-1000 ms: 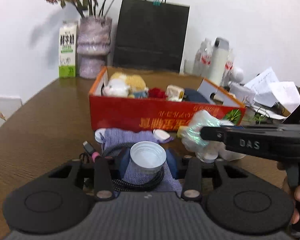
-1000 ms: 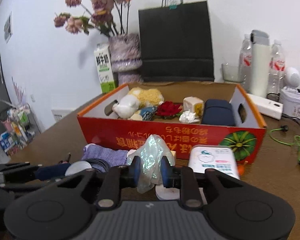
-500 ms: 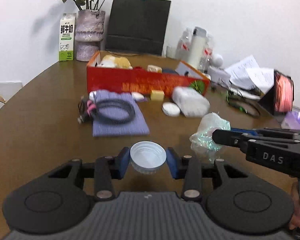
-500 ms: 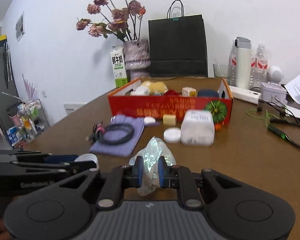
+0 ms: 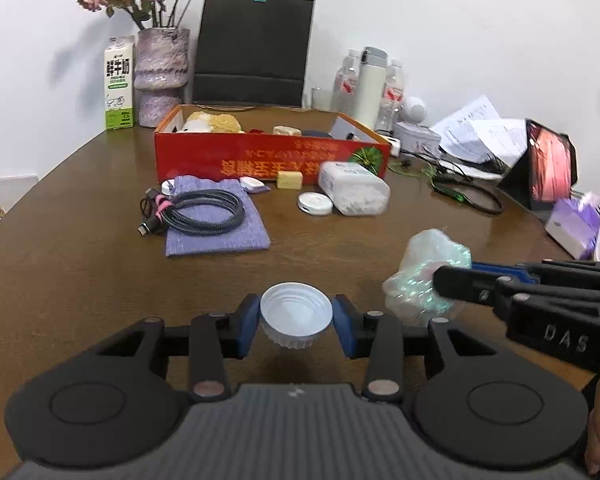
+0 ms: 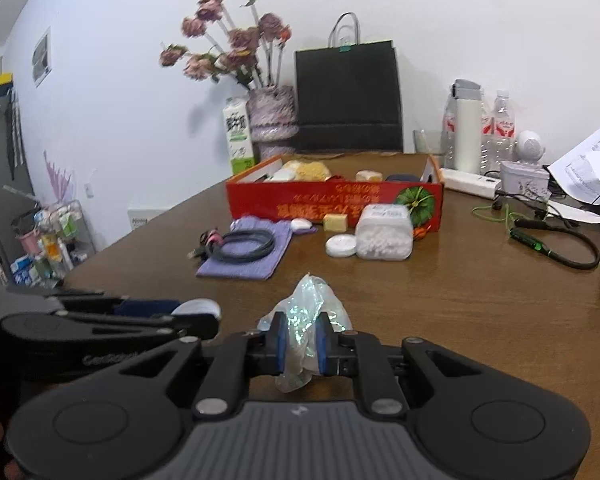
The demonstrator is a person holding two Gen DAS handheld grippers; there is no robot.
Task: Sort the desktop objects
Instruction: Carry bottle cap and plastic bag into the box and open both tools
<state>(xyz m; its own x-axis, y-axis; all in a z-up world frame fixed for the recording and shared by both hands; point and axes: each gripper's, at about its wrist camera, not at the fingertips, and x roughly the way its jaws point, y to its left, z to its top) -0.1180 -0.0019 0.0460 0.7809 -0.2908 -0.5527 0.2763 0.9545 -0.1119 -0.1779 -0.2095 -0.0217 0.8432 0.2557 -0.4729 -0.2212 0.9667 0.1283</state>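
Note:
My left gripper [image 5: 296, 322] is shut on a white ribbed bottle cap [image 5: 296, 314], held open side up above the brown table [image 5: 80, 280]. A crumpled iridescent plastic wrapper [image 6: 304, 320] is pinched in my right gripper [image 6: 302, 344], which is shut on it. In the left wrist view the same wrapper [image 5: 424, 280] and right gripper [image 5: 452, 282] show at the right. The left gripper [image 6: 204, 318] shows at the left of the right wrist view. A red cardboard box [image 5: 272, 156] with toys inside stands far ahead.
In front of the box lie a purple pouch [image 5: 216, 216] with a coiled black cable [image 5: 204, 212], a round white lid [image 5: 315, 203], a yellow block [image 5: 289, 179] and a clear cotton-swab box [image 5: 354, 188]. A vase, milk carton, black bag, bottles, papers and a tablet line the back and right.
Both grippers have pulled back from the red box toward the near table edge, carrying the cap and the wrapper. The box and pouch now look far off.

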